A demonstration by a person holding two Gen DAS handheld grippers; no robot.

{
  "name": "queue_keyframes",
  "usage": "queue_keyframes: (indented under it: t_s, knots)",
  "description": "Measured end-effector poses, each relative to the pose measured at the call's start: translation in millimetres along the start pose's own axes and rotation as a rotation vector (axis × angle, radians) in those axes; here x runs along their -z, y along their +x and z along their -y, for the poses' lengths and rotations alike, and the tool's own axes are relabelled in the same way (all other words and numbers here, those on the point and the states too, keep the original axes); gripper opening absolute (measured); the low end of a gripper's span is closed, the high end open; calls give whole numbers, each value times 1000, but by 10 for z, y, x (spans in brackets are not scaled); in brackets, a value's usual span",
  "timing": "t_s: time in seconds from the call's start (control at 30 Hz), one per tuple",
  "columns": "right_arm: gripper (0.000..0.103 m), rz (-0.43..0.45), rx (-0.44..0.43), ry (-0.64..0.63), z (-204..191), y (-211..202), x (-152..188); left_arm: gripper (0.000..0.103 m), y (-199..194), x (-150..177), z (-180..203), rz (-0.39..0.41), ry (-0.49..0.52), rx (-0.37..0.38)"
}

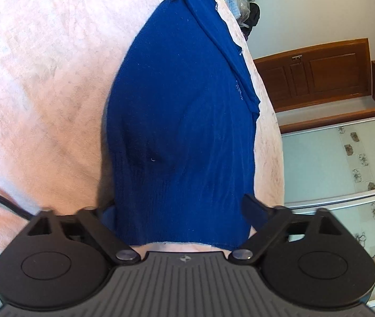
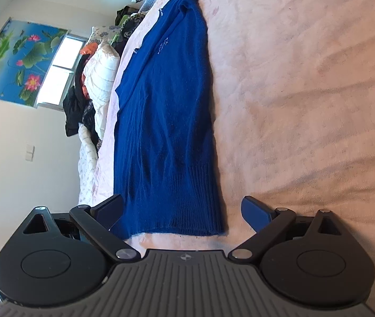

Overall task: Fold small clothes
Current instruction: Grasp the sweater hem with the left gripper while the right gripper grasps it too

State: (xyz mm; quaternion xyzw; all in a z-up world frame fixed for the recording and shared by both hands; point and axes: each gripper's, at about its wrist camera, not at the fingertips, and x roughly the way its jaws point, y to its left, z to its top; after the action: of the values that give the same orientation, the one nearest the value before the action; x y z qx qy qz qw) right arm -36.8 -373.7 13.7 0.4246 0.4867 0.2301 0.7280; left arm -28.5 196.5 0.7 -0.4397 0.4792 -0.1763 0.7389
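Both grippers sit at the ribbed hem of the blue sweater [image 2: 166,121], jaws spread wide and holding nothing. To fold it well, I'd pinch each hem corner squarely, lift together and carry the hem evenly toward the collar. The left gripper [image 1: 182,211] straddles the hem; whether its left finger touches the knit is hard to tell. The right gripper [image 2: 182,211] frames the other corner. The sweater lies long and narrow on the pink blanket [image 2: 306,79], sides seemingly already folded in.

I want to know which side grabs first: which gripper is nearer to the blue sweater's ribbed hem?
Left, I judge. The left gripper is open with the blue sweater hem between its fingers. The right gripper is also open at the hem, which seems to lie just ahead.
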Motion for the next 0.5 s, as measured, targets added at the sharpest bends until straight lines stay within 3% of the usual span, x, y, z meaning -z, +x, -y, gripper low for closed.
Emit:
queue_keyframes:
  t_s: [0.07, 0.17, 0.27, 0.47, 0.5]
  knots:
    - [93, 12, 2, 18, 30, -42, -15, 51, 38, -20, -21, -34, -16, -12]
    - [95, -1, -5, 34, 60, -52, -37, 51, 75, -30, -48, -50, -15, -31]
    - [91, -45, -30, 32, 14, 66, -53, 51, 85, -45, -43, -60, -12, -31]
    - [61, -114, -32, -2, -101, 387, -117, 54, 125, -58, 24, -61, 7, -52]
    - [51, -117, -28, -3, -106, 410, -121, 55, 132, -65, 31, -59, 7, -51]
